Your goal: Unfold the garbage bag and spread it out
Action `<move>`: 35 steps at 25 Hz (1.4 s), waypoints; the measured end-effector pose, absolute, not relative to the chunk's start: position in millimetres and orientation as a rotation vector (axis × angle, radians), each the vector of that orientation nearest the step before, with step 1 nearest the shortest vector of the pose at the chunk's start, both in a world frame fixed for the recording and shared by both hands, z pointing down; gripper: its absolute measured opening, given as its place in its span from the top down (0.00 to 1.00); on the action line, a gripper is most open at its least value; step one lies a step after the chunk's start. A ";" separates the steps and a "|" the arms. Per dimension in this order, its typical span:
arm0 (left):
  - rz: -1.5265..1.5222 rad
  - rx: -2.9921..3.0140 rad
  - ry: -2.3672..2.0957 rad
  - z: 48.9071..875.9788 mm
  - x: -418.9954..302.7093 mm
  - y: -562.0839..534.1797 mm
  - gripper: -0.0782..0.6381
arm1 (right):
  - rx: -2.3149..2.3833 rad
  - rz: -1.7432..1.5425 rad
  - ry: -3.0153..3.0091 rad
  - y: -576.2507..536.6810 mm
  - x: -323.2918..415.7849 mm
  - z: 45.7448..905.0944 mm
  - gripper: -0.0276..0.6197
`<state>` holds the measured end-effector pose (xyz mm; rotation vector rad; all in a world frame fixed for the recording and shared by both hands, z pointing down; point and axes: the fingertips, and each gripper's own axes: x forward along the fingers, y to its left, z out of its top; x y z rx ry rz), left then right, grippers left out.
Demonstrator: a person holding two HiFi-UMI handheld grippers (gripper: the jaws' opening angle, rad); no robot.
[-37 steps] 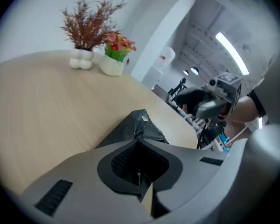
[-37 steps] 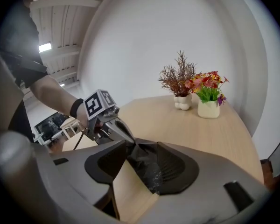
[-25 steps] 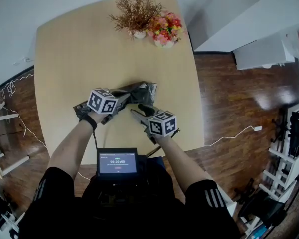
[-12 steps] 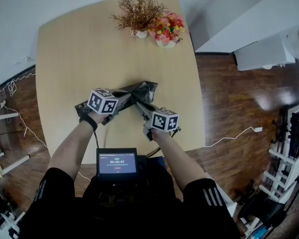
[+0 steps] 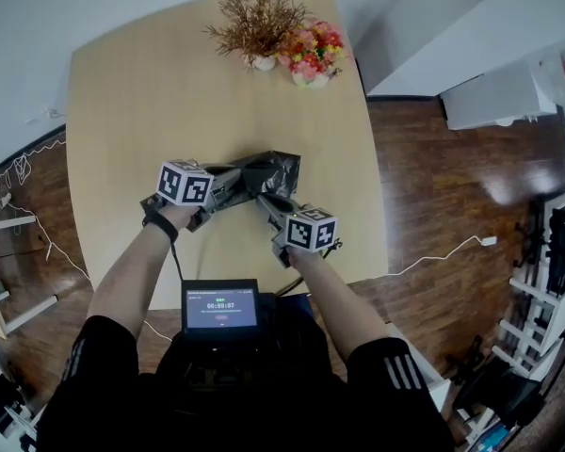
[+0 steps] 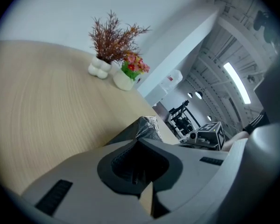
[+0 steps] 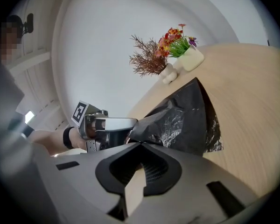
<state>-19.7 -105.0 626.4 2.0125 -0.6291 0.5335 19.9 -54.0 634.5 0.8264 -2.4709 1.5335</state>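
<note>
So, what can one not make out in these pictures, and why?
1. Left gripper view: the body of the left gripper hides most of the garbage bag; only a crumpled tip shows.
2. Head view: the writing on the small screen is too small to read.
3. Head view: part of the near edge of the table is covered by the person's arms and the screen.

The garbage bag [image 5: 275, 169] is thin black plastic film — crinkled and glossy, with pale highlights along its creases. The table [image 5: 141, 102] is light wood-grain, smooth and matt. The left gripper [image 6: 138, 141] has a matt grey plastic shell with dark ribbed pads inside. The floor [image 5: 443, 196] is dark wooden boards with a soft sheen. The white pot [image 6: 123, 80] looks smooth and glazed.
</note>
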 end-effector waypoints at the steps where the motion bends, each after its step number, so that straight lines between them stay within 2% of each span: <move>1: 0.550 2.016 -0.636 626.0 -22.6 -106.4 0.89 | 0.829 1.535 -2.464 -53.2 21.0 636.3 0.95; 8: 0.625 2.006 -0.716 625.0 -46.6 -130.6 0.89 | 0.828 1.531 -2.412 -43.6 29.1 649.2 0.95; 20: 1.063 1.903 -0.791 684.0 -85.1 -162.0 0.88 | 0.779 1.565 -2.328 -15.9 29.0 668.3 0.95; 25: 1.106 1.976 -0.815 675.9 -86.4 -163.8 0.88 | 0.789 1.593 -2.291 -7.7 29.6 680.1 0.95; 26: 1.094 2.015 -0.817 665.3 -84.6 -164.0 0.84 | 0.787 1.594 -2.292 -7.4 29.5 680.5 0.95; 29: 1.075 2.151 -0.758 627.4 -73.2 -151.7 0.64 | 0.782 1.592 -2.300 -9.1 30.2 680.0 0.95; 35: 1.329 2.228 -0.620 626.3 -75.9 -97.8 0.51 | 0.770 1.578 -2.311 -15.1 31.7 678.4 0.95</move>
